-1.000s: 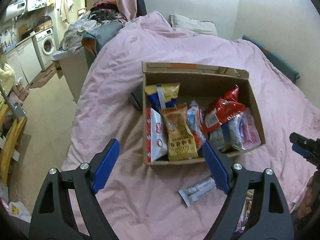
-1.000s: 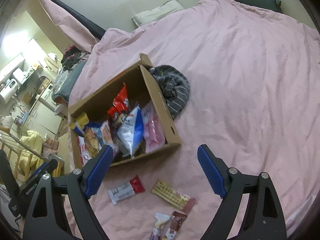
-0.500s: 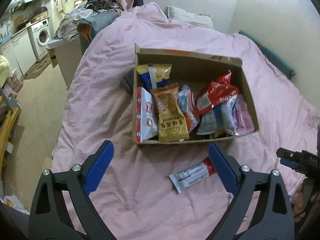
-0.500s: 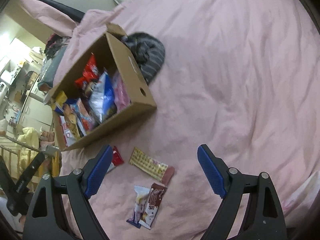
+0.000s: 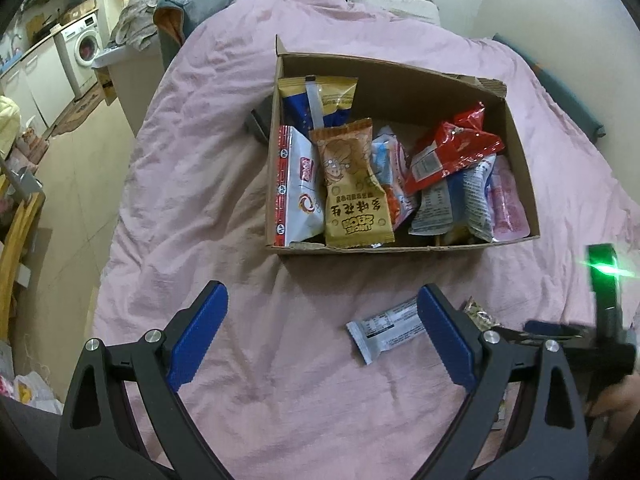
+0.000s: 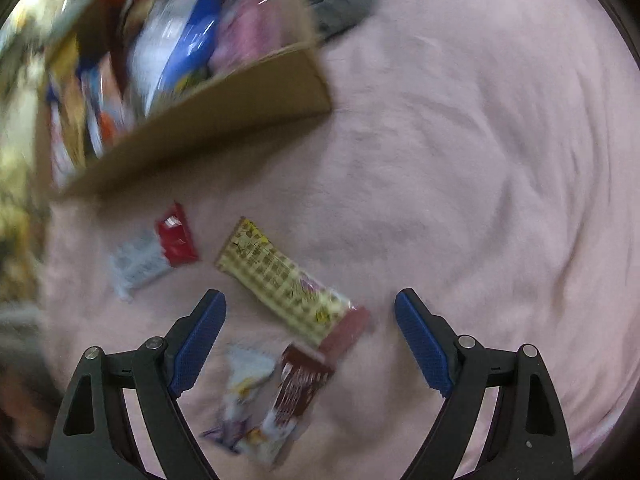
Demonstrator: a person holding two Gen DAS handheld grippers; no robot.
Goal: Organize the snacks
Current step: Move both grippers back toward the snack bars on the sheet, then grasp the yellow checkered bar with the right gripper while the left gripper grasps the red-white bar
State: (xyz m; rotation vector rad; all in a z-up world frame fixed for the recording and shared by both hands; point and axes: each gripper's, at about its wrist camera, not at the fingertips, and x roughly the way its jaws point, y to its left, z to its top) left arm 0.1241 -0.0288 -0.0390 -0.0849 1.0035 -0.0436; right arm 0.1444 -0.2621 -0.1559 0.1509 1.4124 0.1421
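Observation:
A cardboard box (image 5: 400, 249) full of snack bags lies on the pink bedspread (image 5: 224, 200); the right wrist view shows the box (image 6: 224, 120) blurred at upper left. My left gripper (image 5: 322, 328) hangs open just in front of it, nothing between its fingers. A grey-and-red snack bar (image 5: 384, 330) lies beside its right finger. My right gripper (image 6: 310, 332) is open, pointing steeply down over a yellow checked bar (image 6: 280, 280). Two small packets (image 6: 276, 396) lie under it. The grey-and-red bar (image 6: 154, 250) is to the left.
A grey striped cloth (image 6: 340, 4) lies behind the box. The bed's left edge drops to a tiled floor (image 5: 80, 160) with a washing machine (image 5: 82, 52) and clutter beyond. A pillow (image 5: 392, 0) is at the head. The right gripper's body (image 5: 600, 320) shows at right.
The right gripper has dropped and tipped down toward the loose bars, which now look larger. The left gripper has sunk slightly toward the bed and its jaws have widened.

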